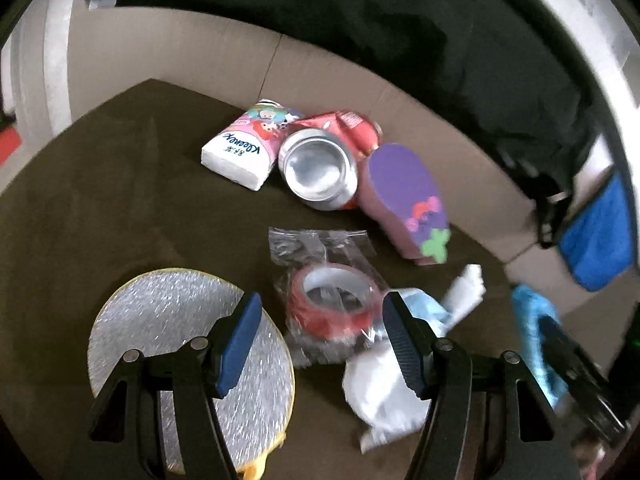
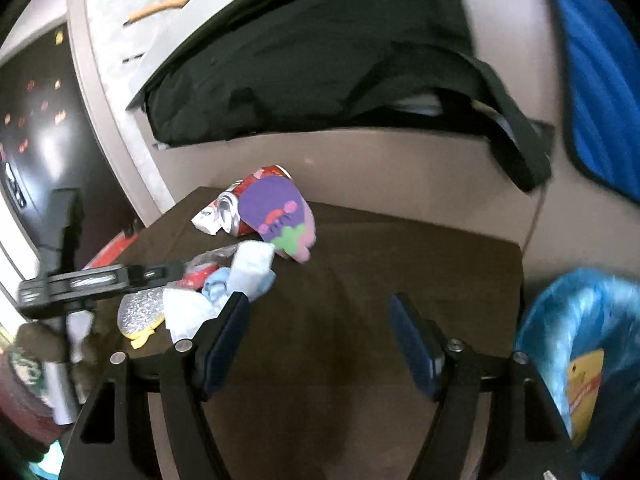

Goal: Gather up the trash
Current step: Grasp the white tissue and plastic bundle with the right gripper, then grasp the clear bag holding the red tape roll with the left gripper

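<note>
While the left gripper (image 1: pixel 320 340) hung over the brown table (image 1: pixel 120 200), its jaws stood spread with nothing pinched, and the bagged roll of red tape (image 1: pixel 334 304) lay on the table right between its blue pads as that camera saw it. Just right of the tape lay crumpled white and pale blue paper (image 1: pixel 384 384), partly behind the gripper's right finger, and just left of the tape sat a silver disc with a yellow rim (image 1: pixel 180 344). Beyond the tape, near the table's far edge, lay a dented can (image 1: pixel 318 166), touching a tissue pack (image 1: pixel 240 156) on its left and a purple carton (image 1: pixel 404 204) on its right. The right gripper (image 2: pixel 320 340) was also spread and empty over bare table, with the paper heap (image 2: pixel 224 292) beside its left finger and the tape well off to its left. A blue trash bag (image 2: pixel 576 344) hung open at the table's right edge.
</note>
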The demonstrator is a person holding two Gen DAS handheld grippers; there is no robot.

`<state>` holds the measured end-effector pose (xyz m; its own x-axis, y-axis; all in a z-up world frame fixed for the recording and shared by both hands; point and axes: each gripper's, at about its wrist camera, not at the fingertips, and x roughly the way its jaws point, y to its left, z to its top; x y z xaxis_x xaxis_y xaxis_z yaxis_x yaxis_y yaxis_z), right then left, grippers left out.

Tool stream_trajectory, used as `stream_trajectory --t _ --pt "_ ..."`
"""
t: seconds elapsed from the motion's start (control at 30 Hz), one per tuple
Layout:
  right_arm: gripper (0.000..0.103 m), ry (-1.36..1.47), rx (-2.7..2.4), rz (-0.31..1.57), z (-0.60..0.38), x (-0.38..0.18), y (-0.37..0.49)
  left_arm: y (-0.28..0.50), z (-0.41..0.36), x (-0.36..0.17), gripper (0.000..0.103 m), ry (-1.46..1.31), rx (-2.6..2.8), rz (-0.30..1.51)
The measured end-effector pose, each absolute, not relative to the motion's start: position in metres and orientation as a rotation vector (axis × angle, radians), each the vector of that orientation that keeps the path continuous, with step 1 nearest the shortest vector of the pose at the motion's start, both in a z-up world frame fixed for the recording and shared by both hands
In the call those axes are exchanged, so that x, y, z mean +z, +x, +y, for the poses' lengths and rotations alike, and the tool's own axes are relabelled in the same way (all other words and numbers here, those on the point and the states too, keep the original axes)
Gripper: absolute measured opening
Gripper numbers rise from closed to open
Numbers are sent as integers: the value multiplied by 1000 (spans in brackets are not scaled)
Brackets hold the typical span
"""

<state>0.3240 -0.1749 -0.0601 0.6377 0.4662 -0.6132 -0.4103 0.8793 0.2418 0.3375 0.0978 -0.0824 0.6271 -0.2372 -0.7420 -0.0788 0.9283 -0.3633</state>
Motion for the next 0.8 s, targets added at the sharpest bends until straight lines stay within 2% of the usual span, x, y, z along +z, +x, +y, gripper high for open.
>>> stream_trajectory --t 0.27,0.47,0.8 --pt "70 107 489 722 -195 -73 307 349 89 -93 63 -172 43 906" --pt "70 85 489 710 -199 -73 297 343 103 -95 63 -195 -7 887" --pt "70 17 460 709 -182 -69 298 370 85 -101 62 -137 61 912"
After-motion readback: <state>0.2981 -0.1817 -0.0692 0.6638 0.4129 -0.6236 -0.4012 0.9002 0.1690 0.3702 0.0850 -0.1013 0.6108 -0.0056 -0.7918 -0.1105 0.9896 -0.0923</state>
